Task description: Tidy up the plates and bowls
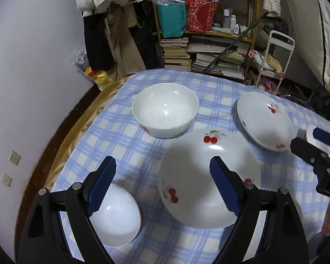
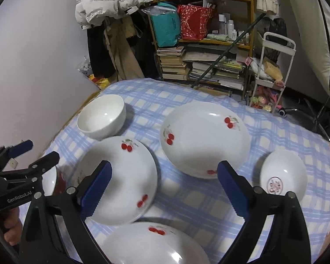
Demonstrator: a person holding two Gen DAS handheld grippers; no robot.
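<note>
Left gripper (image 1: 162, 180) hangs spread wide and empty above the checked tablecloth (image 1: 125, 145), cherry plate (image 1: 209, 176) under its right finger. Right gripper (image 2: 164, 187) gapes empty too, between two cherry plates (image 2: 118, 180), small bowl (image 2: 283, 173) just right.

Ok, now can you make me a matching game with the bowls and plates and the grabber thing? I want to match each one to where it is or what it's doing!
Places are as seen in the right wrist view.

Column A
1. deep white bowl
2. little bowl with the round red mark
3. nearest cherry plate
4. right gripper

Column B
a. at the very bottom edge
b. far back on the left
c. open, holding nothing
d. over on the right side

Pairs: 1-b, 2-d, 3-a, 4-c
</note>
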